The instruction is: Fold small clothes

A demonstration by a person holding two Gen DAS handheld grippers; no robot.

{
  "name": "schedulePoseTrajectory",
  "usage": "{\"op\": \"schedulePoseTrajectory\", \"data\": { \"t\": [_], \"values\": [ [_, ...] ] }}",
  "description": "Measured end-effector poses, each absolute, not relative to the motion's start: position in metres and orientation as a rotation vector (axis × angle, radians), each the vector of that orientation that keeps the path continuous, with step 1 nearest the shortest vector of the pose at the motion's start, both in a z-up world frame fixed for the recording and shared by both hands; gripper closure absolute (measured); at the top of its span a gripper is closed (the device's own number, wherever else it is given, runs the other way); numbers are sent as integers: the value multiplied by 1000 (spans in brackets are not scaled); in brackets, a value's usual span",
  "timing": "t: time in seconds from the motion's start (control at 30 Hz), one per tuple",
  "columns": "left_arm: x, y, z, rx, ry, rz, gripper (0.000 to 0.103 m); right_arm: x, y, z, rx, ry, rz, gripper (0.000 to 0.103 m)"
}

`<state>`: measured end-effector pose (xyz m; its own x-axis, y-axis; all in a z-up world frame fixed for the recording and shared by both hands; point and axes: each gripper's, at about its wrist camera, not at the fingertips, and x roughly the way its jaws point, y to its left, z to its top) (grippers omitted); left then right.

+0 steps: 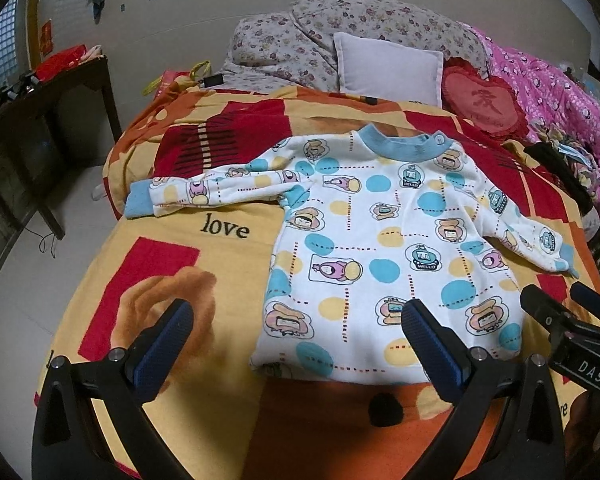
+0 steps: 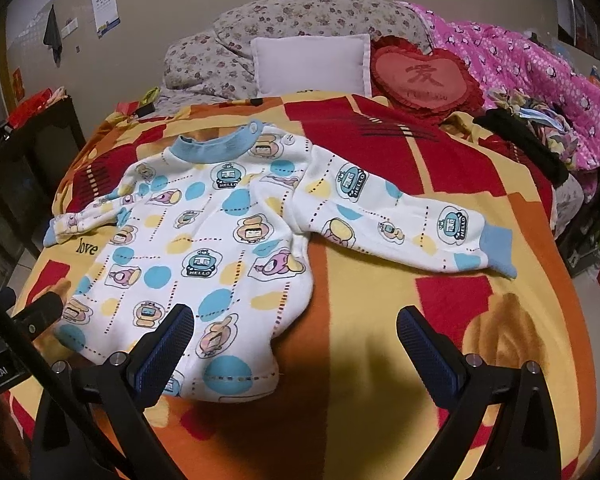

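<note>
The shirt (image 1: pixel 384 240) lies flat, front up, on the blanket (image 1: pixel 172 280) covering the bed, collar (image 1: pixel 404 144) toward the pillows and hem toward the cameras. Both sleeves are spread out: the left sleeve (image 1: pixel 216 192) runs straight sideways to its blue cuff, and the right sleeve (image 2: pixel 384 220) angles outward and toward the foot of the bed. No fold looks made yet.

The left tongs (image 1: pixel 296 348) hang open above the lower left part of the shirt, holding nothing; the right tongs (image 2: pixel 294 344) are likewise spread wide and empty, just above the hem's right corner.

Judged from here, the main risk is a pinch that takes too much. The fabric looks thick and soft, and the blanket under it is plush, so a low bite at the hem or cuff could catch the blanket too and drag everything askew. A shallow bite could take only the top layer, and the shirt would open instead of folding. The left sleeve is wrinkled near the armpit and may fold in bunched. Both tongs sit close together near the hem, so they could knock each other when crossing. The busy print makes the white edges harder to pick out.
</note>
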<state>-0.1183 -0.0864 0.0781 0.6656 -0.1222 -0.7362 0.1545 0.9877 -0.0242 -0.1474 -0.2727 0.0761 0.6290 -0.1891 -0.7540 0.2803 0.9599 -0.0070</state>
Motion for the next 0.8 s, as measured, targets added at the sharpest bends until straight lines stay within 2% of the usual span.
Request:
{"op": "schedulePoseTrajectory", "data": {
  "t": [0.8],
  "values": [
    [-108, -80, 66, 22, 870, -142, 0, -141, -270, 68, 98, 878, -253, 0]
  ]
}}
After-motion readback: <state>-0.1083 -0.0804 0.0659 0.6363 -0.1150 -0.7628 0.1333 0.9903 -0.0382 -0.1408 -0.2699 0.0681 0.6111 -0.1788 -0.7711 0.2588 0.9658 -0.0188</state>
